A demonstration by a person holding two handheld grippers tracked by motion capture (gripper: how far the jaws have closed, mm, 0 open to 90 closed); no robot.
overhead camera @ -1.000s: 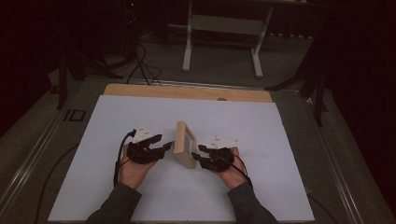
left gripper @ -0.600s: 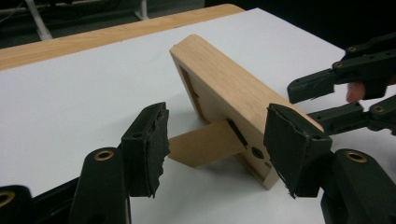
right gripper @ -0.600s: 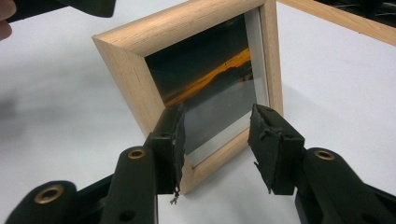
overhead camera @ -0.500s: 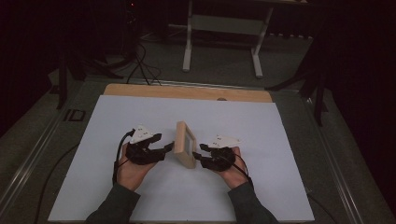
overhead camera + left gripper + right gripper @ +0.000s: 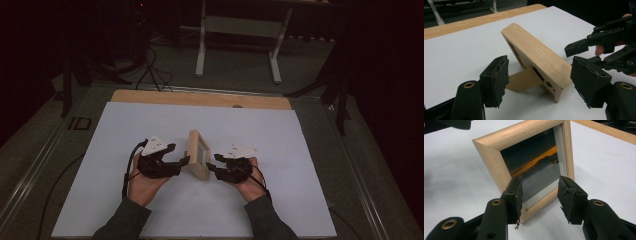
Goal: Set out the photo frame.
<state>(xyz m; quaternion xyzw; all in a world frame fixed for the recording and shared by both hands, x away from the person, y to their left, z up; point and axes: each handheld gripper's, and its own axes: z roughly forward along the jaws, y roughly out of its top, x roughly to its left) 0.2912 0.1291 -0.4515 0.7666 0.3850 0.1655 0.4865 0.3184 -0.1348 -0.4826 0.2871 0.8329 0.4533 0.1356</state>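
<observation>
We hold the left gripper (image 5: 184, 161) level behind the picture frame (image 5: 198, 153), fingers (image 5: 494, 80) spread wide; they have just been opening and press on nothing. The right gripper (image 5: 212, 164) faces the frame's glass front, fingers (image 5: 570, 198) half apart; contact with the lower corner appears unlikely but is unclear. The frame stands upright on its rear strut (image 5: 523, 79) mid-counter (image 5: 125, 130). White surface lies free on all sides; a wooden strip (image 5: 200, 98) borders the far edge.

Picture frame (image 5: 197, 155) stands upright mid-worktop (image 5: 280, 130), hemmed between left hand-held gripper (image 5: 181, 163) and right hand-held gripper (image 5: 214, 166); open worktop beyond.
</observation>
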